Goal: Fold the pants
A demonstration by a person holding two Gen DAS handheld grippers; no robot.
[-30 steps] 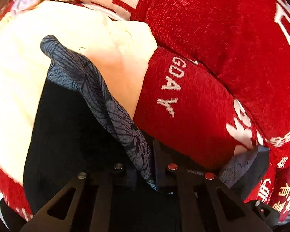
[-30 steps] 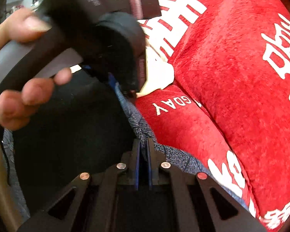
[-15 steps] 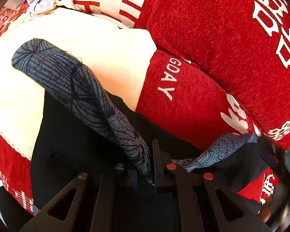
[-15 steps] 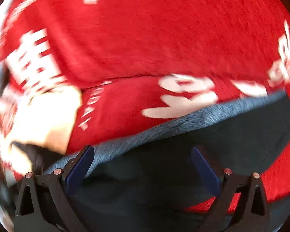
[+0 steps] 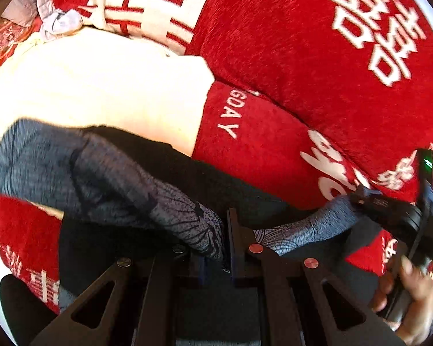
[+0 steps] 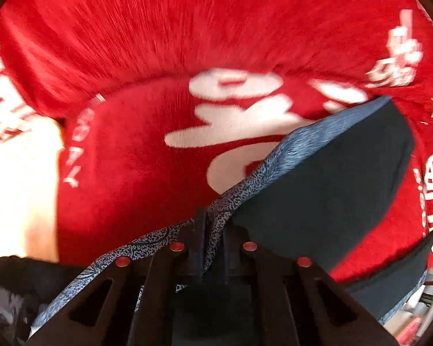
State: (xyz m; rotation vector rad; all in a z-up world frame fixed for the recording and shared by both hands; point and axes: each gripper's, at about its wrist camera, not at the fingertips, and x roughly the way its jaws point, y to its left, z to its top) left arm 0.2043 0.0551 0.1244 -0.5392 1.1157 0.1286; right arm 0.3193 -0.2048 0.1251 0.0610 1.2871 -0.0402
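Note:
The pants [image 5: 109,178] are dark, with a blue-grey patterned edge and a black inner side. They hang lifted over a red sofa cover. My left gripper [image 5: 216,245] is shut on the patterned edge of the pants. In the left wrist view my right gripper [image 5: 358,199] shows at the right, held by a hand [image 5: 412,297] and pinching the same edge further along. In the right wrist view my right gripper [image 6: 213,230] is shut on the pants [image 6: 326,178], with the patterned edge running between its jaws and a black panel hanging to the right.
A red plush sofa cover [image 5: 288,57] with white characters fills the background. A cream cushion [image 5: 101,86] lies at the left, with a red-and-white striped cushion [image 5: 147,3] and pale crumpled cloth [image 5: 52,20] behind it.
My right gripper opened, moved right along the pants edge and shut on it again. The left gripper rose with the edge, and the cloth between the two now stretches out.

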